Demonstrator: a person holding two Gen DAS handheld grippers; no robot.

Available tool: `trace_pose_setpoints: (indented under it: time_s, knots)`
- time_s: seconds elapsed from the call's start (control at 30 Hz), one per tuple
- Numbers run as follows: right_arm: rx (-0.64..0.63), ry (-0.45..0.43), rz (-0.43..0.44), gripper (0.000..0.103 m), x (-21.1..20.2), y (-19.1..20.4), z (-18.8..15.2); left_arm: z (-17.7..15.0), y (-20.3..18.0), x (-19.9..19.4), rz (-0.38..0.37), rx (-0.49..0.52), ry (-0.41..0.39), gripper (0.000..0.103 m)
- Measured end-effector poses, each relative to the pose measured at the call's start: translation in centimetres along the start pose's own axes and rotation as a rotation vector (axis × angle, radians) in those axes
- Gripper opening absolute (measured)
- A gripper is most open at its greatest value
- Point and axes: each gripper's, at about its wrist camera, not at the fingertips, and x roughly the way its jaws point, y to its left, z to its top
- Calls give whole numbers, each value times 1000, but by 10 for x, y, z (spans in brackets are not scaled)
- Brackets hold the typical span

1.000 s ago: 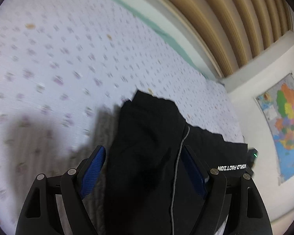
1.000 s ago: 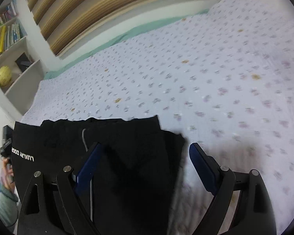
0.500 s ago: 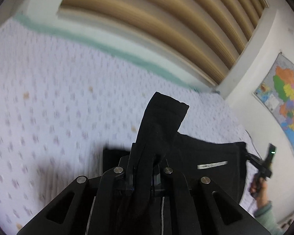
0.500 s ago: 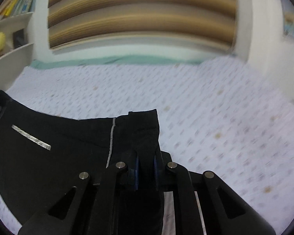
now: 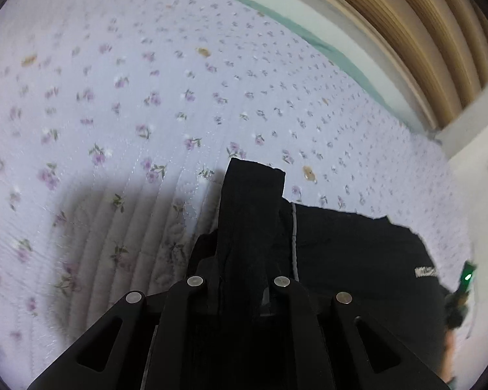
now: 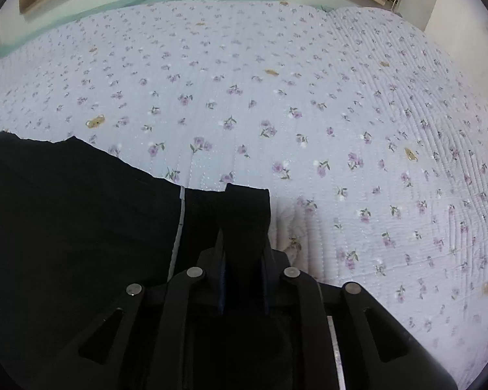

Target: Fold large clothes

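Note:
A black garment (image 5: 358, 260) with a thin grey cord and a small white logo lies spread on the flowered bedspread (image 5: 130, 104). My left gripper (image 5: 240, 260) is shut on one of its corners, and a strip of the cloth stands up beyond the fingers. In the right wrist view the same black garment (image 6: 81, 227) stretches away to the left. My right gripper (image 6: 242, 247) has a bunched corner of it between its blue pads; the jaws are opening slightly while the pads still press the cloth. Both grippers point down at the bed.
The lilac quilted bedspread (image 6: 325, 104) fills most of both views. A teal bed edge and a ribbed wooden headboard (image 5: 416, 22) lie beyond it. At the right edge of the left wrist view a person's hand holds a small device with a green light (image 5: 467, 276).
A second ago both grippers stood open over the garment's corners. Both shut on the cloth and tipped up toward the headboard, and now point down at the bed again, still holding it.

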Motion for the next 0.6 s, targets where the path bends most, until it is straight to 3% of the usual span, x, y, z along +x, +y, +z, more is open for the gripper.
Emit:
trace_pose_setpoints:
  time_s: [0.13, 0.23, 0.3, 0.33, 0.4, 0.47, 0.53, 0.6]
  knots:
    - [49, -12, 82, 27, 7, -13, -4, -2, 6, -2, -57, -10, 3, 15]
    - [166, -40, 333, 31, -7, -45, -13, -4, 12, -16, -130, -45, 8, 17]
    - [238, -111, 475, 41, -36, -68, -23, -3, 11, -43, -143, -31, -18, 25]
    - [251, -150, 503, 45, -51, -76, -27, -4, 7, -62, -141, 2, -50, 29]
    - [251, -243, 540, 70, -97, -86, -35, -4, -1, -99, -125, 55, -117, 53]
    - [219, -336, 574, 88, -148, -85, -43, -7, -16, -137, -117, 94, -199, 66]
    - [159, -392, 594, 93, -191, -71, -50, -18, -35, -171, -142, 133, -266, 70]
    - [92, -383, 604, 93, -224, -45, -55, -35, -62, -185, -141, 163, -264, 71]
